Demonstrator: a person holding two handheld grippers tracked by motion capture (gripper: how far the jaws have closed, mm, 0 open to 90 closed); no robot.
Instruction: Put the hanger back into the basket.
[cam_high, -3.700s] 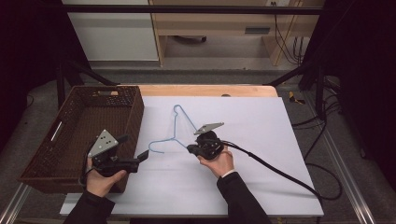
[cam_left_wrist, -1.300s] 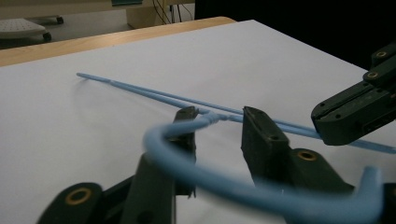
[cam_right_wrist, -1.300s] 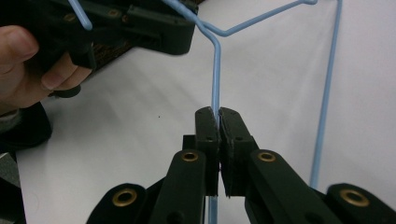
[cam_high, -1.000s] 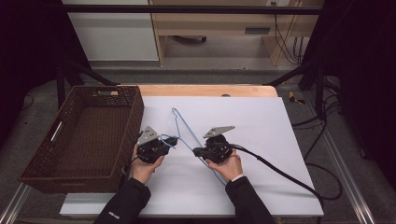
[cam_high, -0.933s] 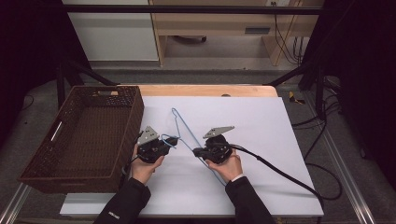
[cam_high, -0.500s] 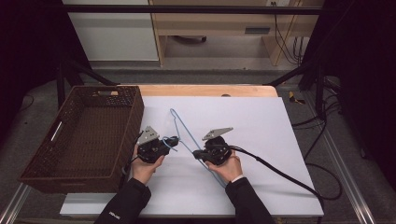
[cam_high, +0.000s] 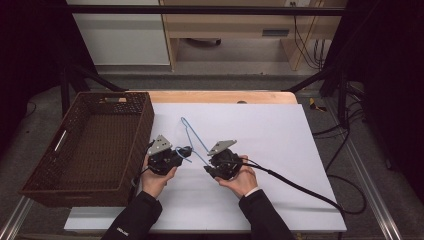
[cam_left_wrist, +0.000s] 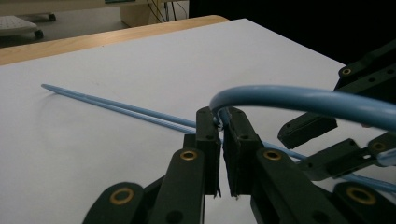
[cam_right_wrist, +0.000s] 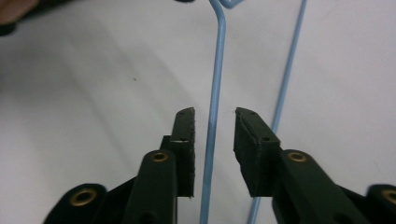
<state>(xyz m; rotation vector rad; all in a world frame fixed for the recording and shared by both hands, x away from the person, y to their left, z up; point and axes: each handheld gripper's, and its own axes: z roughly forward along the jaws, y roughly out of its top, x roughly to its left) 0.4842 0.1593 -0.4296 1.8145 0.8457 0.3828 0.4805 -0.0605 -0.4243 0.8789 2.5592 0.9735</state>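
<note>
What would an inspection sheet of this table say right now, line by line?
Surface: white table top, wooden strip at far edge.
Job's things: blue wire hanger; empty brown wicker basket at the left.
Clutter: nothing seen.
Grippers: left gripper pinched on the hanger's hook; right gripper open, a hanger wire between its jaws.
Cables: black cable trails right off the table.
Surroundings: cabinet and floor cables beyond.

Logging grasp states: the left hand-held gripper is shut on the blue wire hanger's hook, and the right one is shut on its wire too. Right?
Not quite. The left hand-held gripper is shut on the blue wire hanger, but the right hand-held gripper is open: in the right gripper view its jaws straddle the wire without touching.
</note>
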